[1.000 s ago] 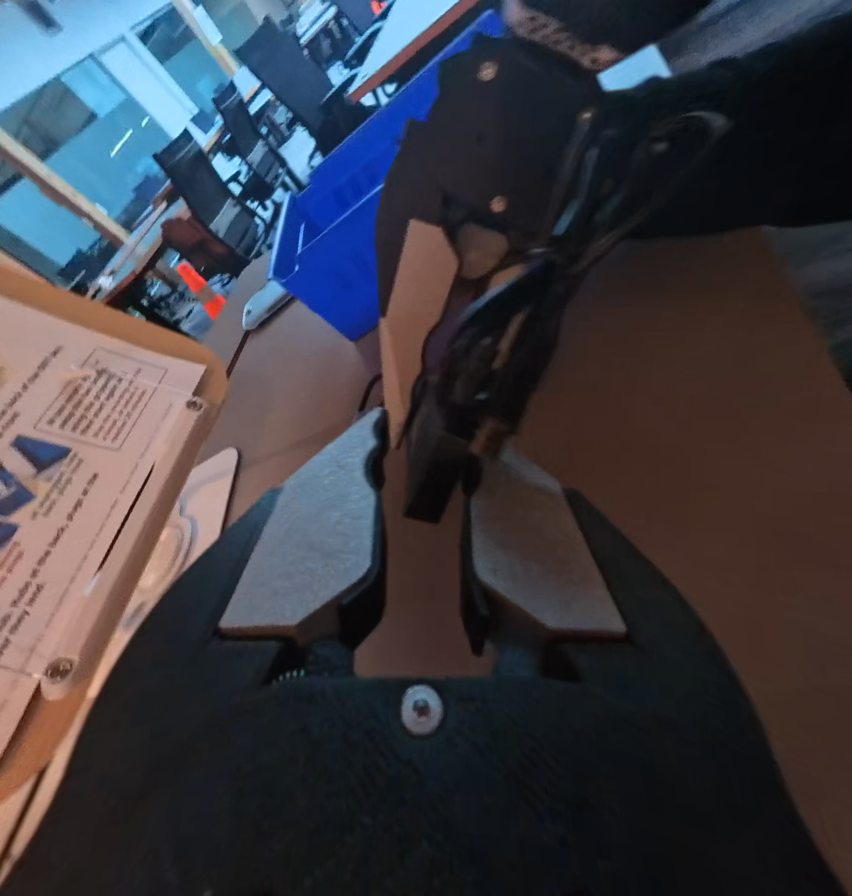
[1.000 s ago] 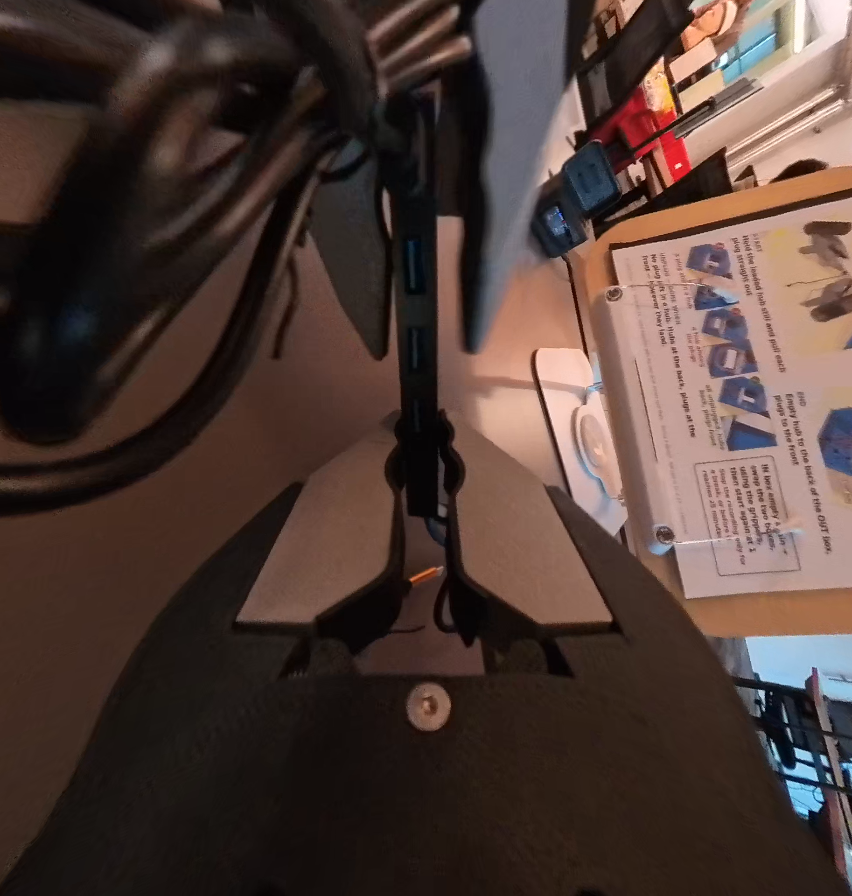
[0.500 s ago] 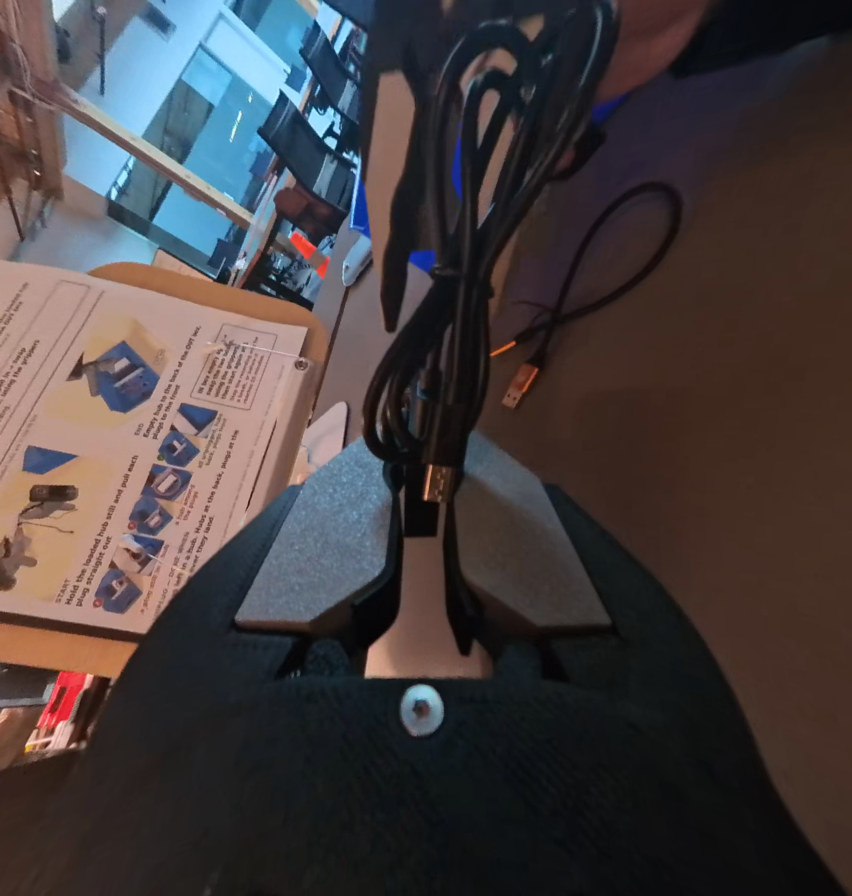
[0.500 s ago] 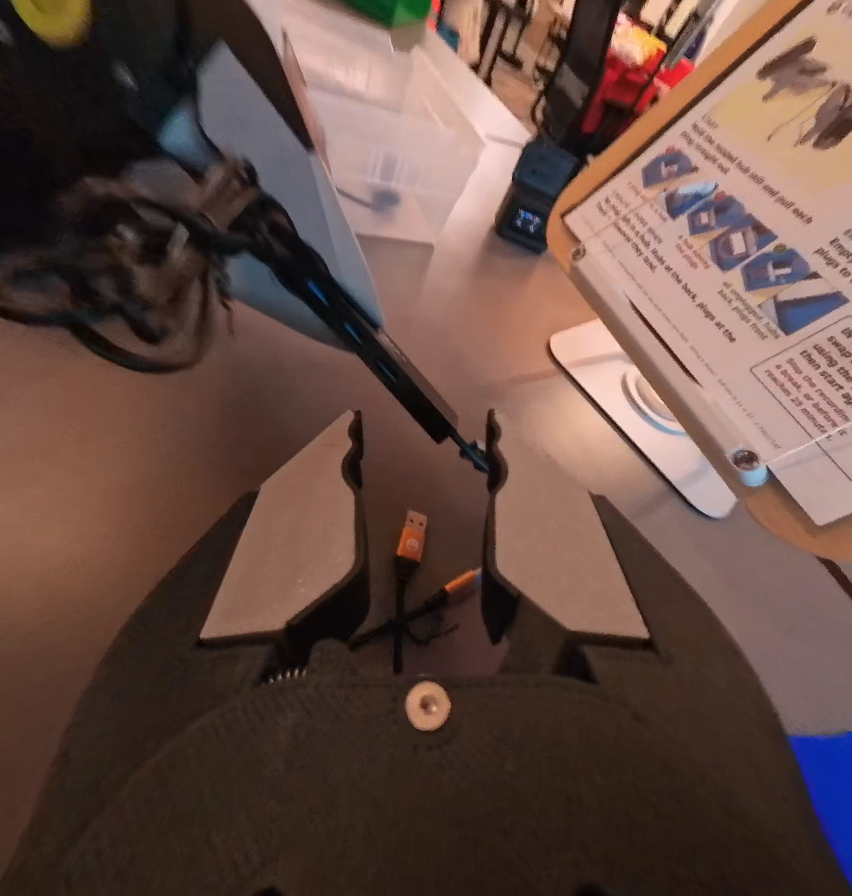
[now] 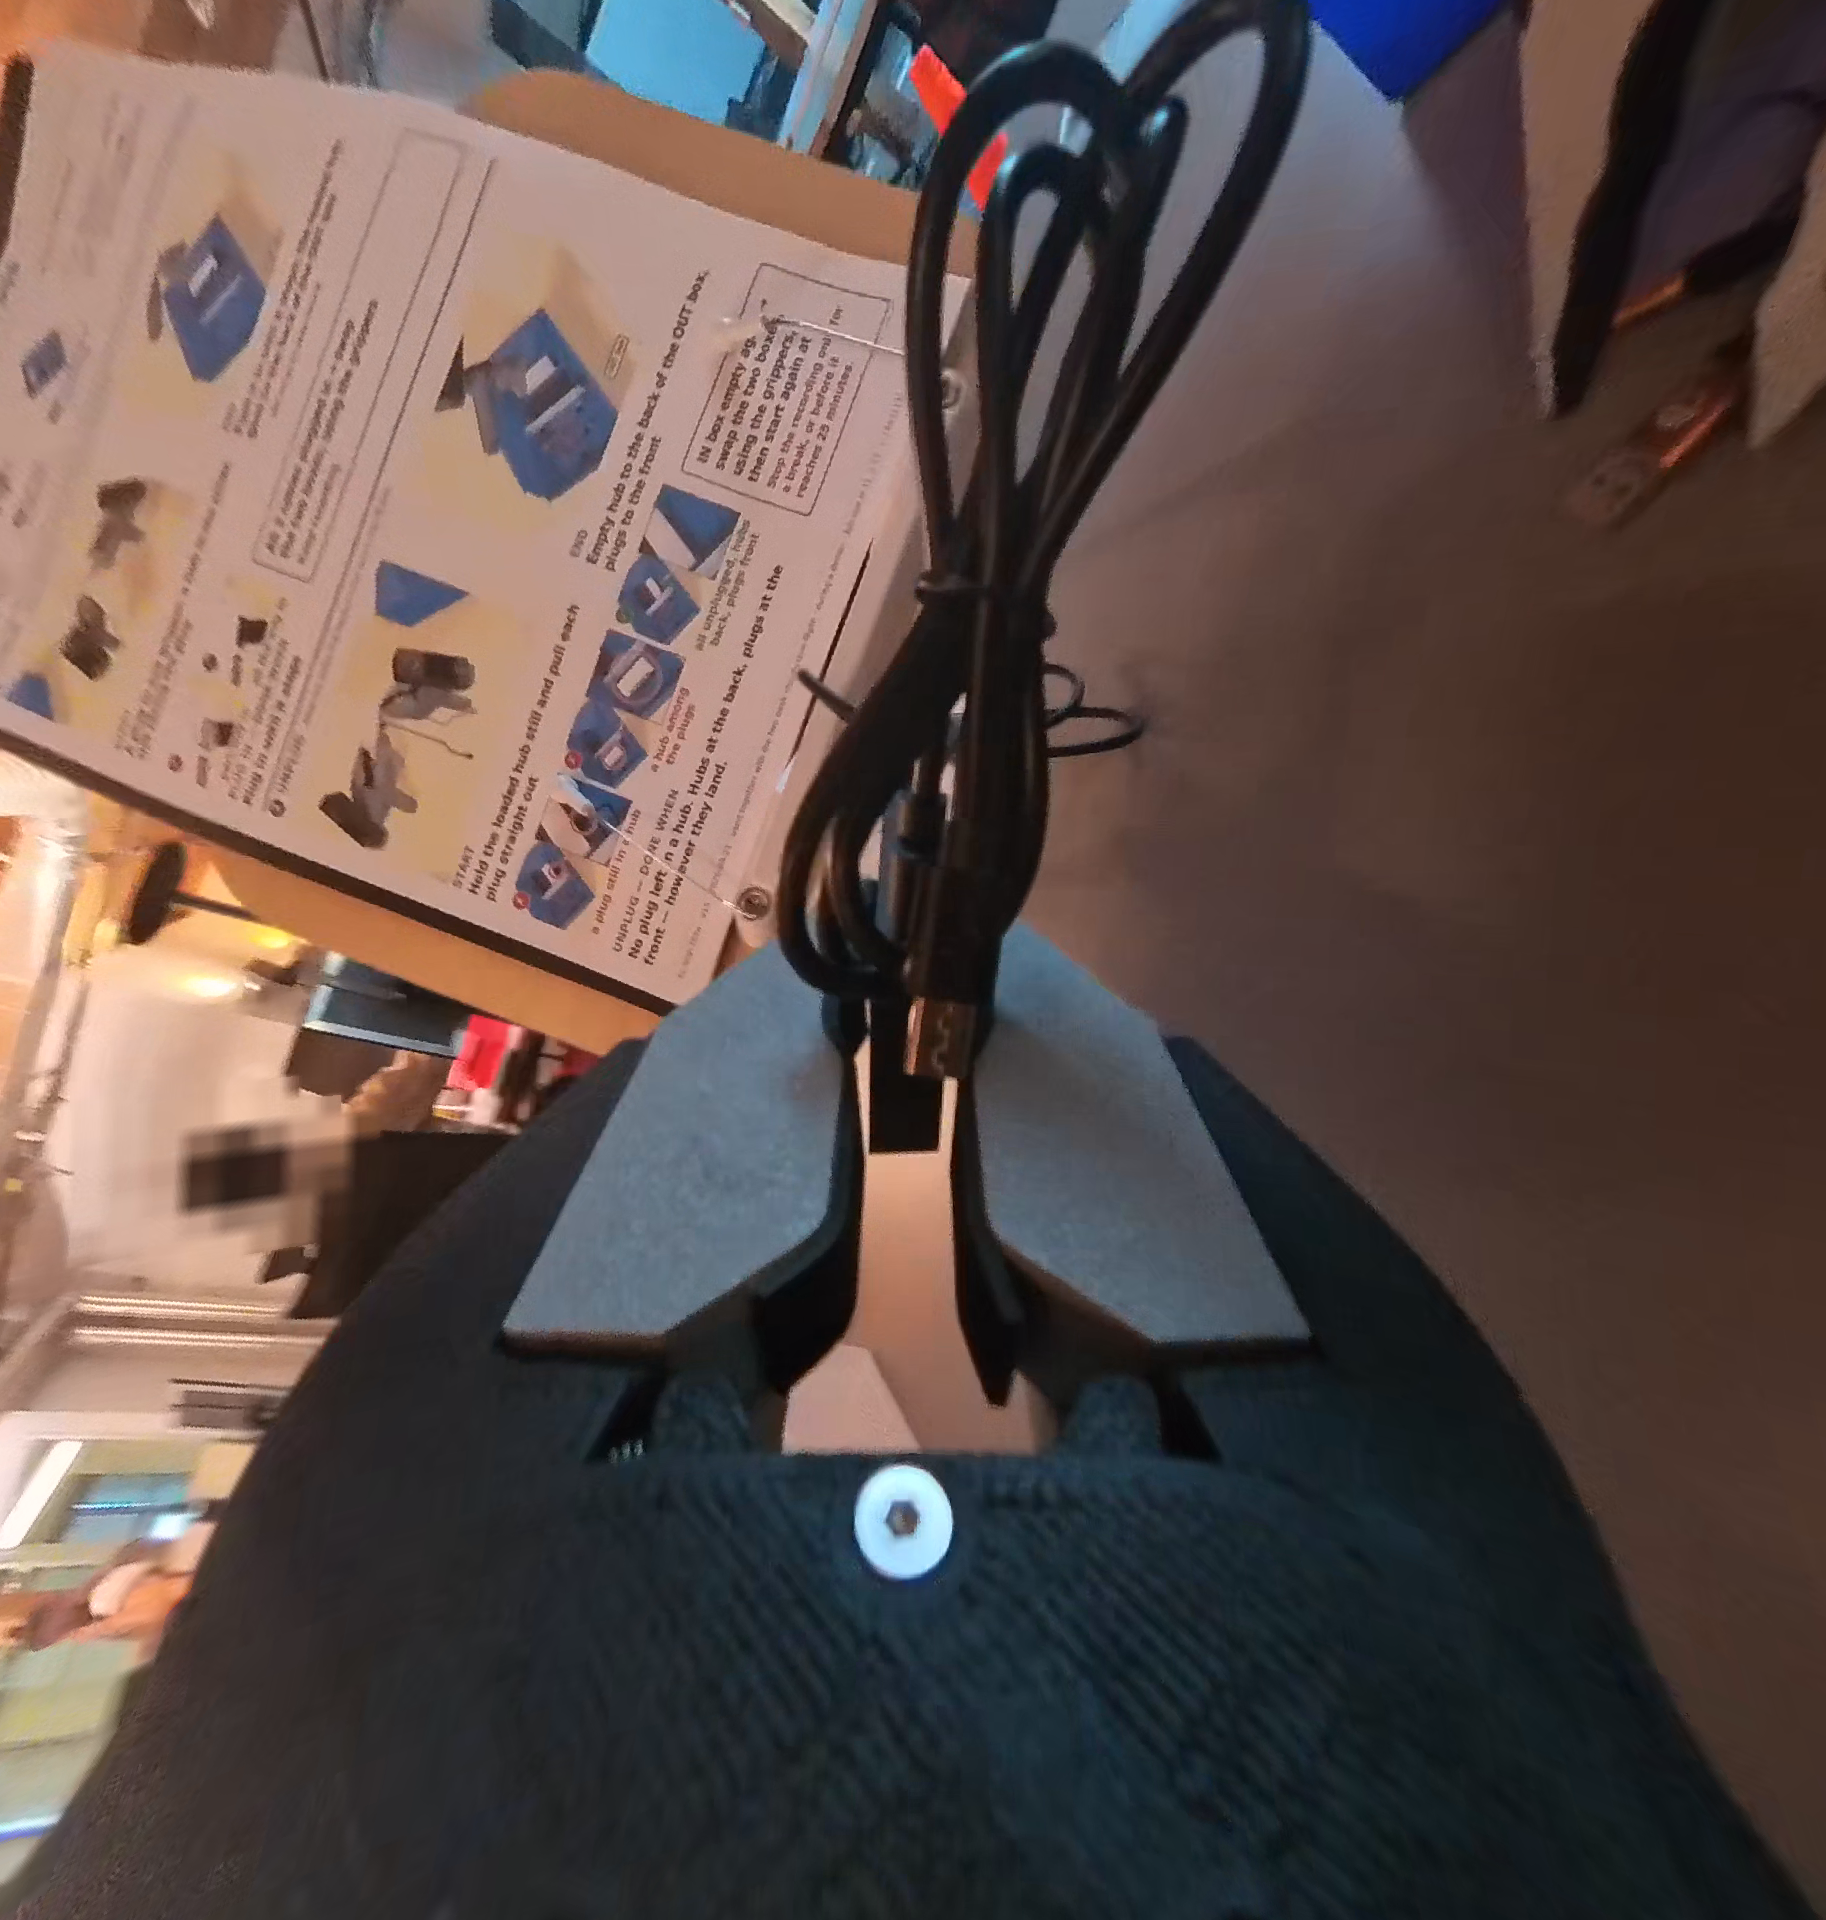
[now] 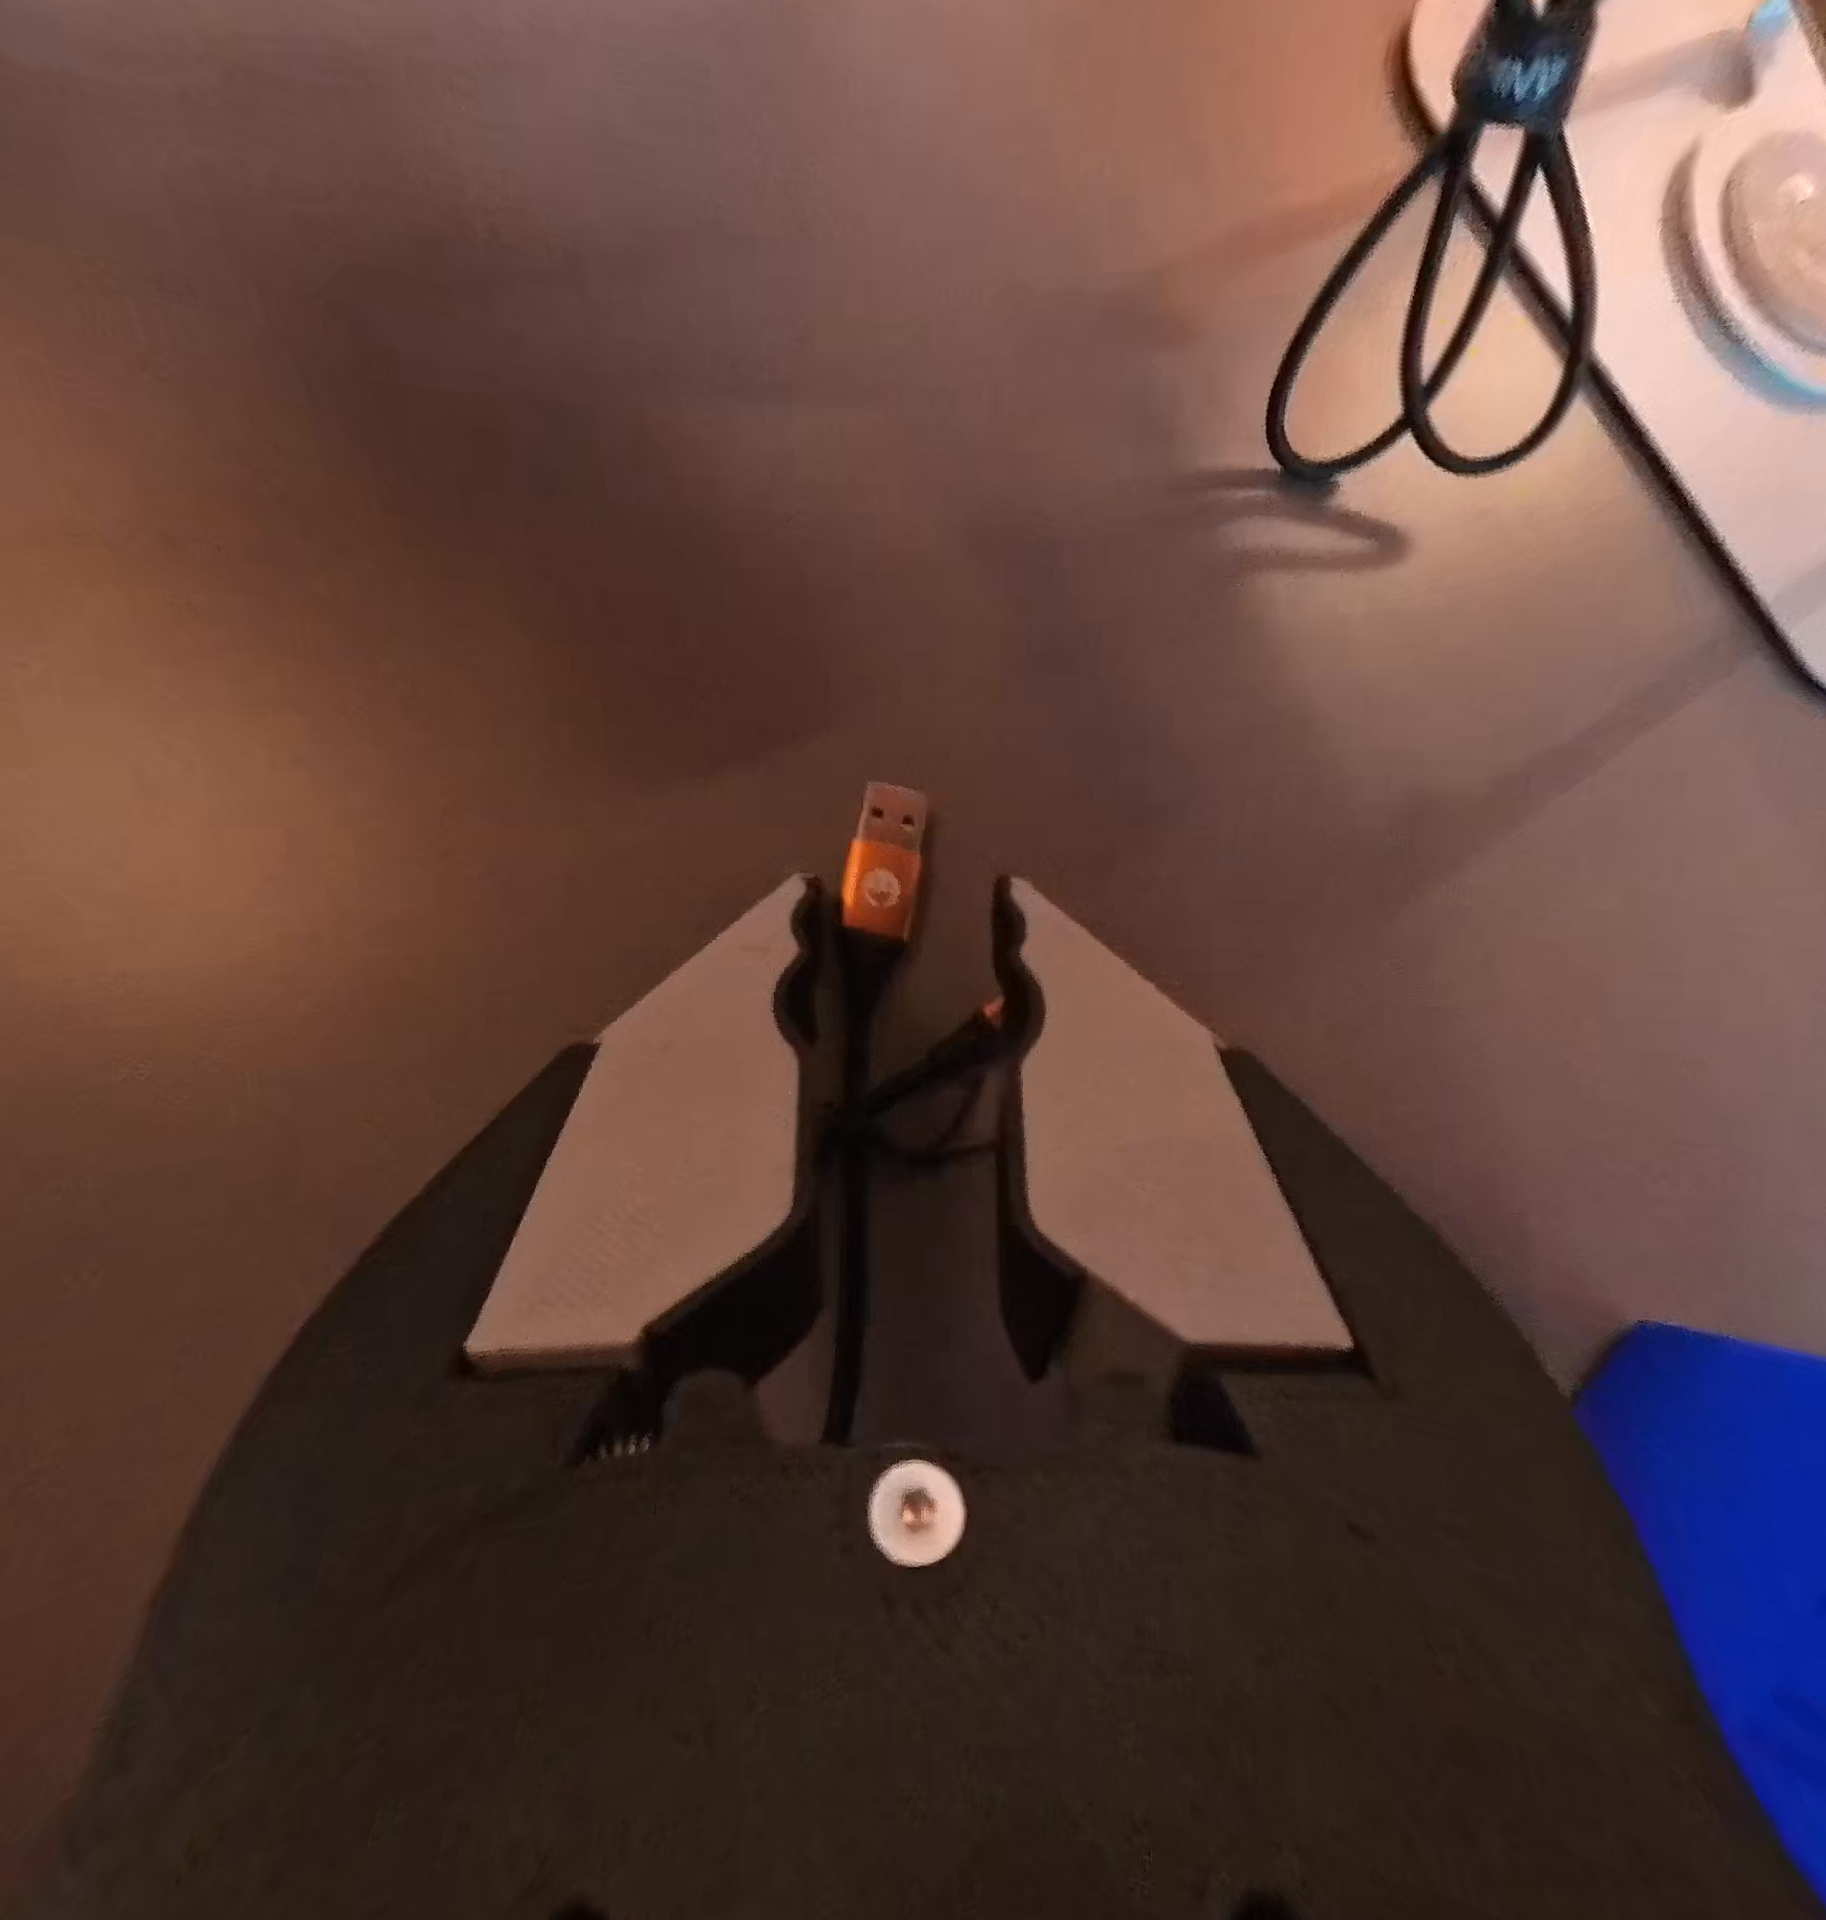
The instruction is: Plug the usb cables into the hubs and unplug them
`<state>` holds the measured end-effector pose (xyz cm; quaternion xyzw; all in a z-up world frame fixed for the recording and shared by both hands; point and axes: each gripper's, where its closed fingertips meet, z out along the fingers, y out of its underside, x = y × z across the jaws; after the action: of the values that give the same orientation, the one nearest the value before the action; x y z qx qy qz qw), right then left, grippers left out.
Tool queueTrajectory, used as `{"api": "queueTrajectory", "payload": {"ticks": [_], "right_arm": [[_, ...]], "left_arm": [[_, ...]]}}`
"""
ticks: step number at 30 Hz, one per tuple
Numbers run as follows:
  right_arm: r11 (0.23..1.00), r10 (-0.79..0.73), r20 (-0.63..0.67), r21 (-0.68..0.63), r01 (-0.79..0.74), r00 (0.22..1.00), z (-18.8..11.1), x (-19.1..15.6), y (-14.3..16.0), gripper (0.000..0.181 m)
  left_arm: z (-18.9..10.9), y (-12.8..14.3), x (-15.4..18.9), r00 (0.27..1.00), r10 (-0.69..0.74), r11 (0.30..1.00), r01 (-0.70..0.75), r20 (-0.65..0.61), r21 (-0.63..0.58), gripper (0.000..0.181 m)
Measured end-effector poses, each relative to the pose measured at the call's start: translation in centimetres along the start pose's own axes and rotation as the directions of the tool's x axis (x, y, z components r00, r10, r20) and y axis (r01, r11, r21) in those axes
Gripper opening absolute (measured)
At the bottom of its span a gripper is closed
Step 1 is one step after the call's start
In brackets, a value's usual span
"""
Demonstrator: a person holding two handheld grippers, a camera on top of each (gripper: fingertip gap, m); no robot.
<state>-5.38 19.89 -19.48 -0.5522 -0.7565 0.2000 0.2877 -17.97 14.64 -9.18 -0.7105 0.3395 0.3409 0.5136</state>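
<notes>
1. The right gripper [image 6: 901, 894], which clamped the hub a second ago, now hovers part-open and empty over the orange-plugged cable [image 6: 885, 873] on the table [image 6: 473, 520].
2. The left gripper [image 5: 904, 997] now pinches the hub [image 5: 901, 1112] with its black cable bundle [image 5: 992, 520], freeing the right to fetch that plug.

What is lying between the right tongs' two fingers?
In the right wrist view, an orange USB plug and its black cable lie on the table between the open right tongs.

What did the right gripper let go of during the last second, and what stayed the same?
The right gripper released the hub, opened and moved down over the orange plug lying on the table. The left gripper stays shut on the hub, cable bundle attached.
</notes>
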Motion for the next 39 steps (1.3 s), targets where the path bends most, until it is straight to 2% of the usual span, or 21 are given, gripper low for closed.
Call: {"api": "queueTrajectory", "payload": {"ticks": [4,8,14,21,25,32,39], "right_arm": [[0.995,0.095,0.097,0.002,-0.096,0.991,-0.2,-0.3,0.7,0.015],[0.993,0.12,0.132,-0.01,-0.12,0.984,-0.4,-0.7,0.5,0.013],[0.947,0.063,0.226,0.294,-0.13,0.972,-4.7,-1.4,-4.4,0.012],[0.908,-0.001,0.229,0.409,-0.095,0.973,-6.6,-1.9,-6.0,0.012],[0.921,0.011,0.202,0.38,-0.089,0.979,-6.0,-1.6,-5.8,0.012],[0.956,0.049,0.112,0.282,-0.079,0.993,-3.9,-1.1,-5.4,0.013],[0.987,0.026,0.048,0.155,-0.034,0.998,-2.2,-1.2,-4.5,0.012]], "left_arm": [[-0.2,-1.3,1.0,0.972,0.227,0.972,-0.23,0.062,0.044,0.008],[-0.2,-2.7,2.4,0.926,0.361,0.927,-0.369,0.112,0.063,0.008],[0.1,-3.9,3.7,0.87,0.463,0.88,-0.474,0.167,0.03,0.009],[-0.3,-6.1,4.2,0.835,0.498,0.854,-0.519,0.233,0.036,0.008],[-0.1,-6.3,4.9,0.835,0.506,0.847,-0.528,0.216,0.057,0.008],[0.6,-5.7,6.0,0.895,0.434,0.892,-0.443,0.104,0.092,0.009],[1.5,-5.1,8.0,0.89,0.456,0.885,-0.455,0.021,0.095,0.008]]}}
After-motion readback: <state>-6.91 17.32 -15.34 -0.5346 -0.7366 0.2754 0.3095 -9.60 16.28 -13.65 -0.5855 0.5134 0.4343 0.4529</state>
